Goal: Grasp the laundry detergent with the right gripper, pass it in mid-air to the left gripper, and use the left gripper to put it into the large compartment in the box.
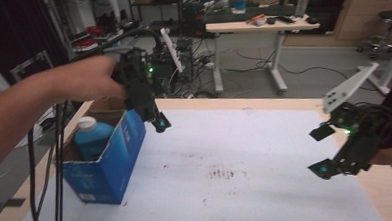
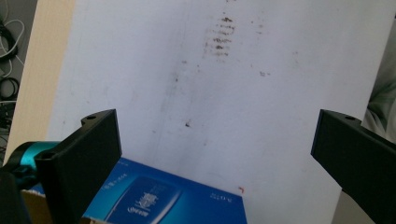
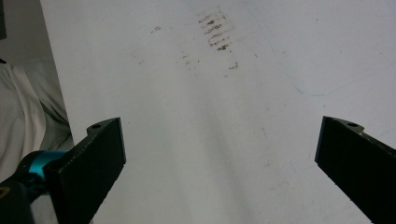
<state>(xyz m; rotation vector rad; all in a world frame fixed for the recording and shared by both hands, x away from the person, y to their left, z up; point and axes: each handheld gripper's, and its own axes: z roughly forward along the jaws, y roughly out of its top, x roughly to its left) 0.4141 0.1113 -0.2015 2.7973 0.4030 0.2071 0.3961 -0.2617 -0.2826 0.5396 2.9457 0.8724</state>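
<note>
The blue box hides most of the blue bottle; its label print is blurred.

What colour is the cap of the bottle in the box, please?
White, on a blue bottle; clearest in the high view.

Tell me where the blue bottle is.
In the high view the bottle stands upright inside the open blue box at the table's left edge, just below the left gripper.
</note>
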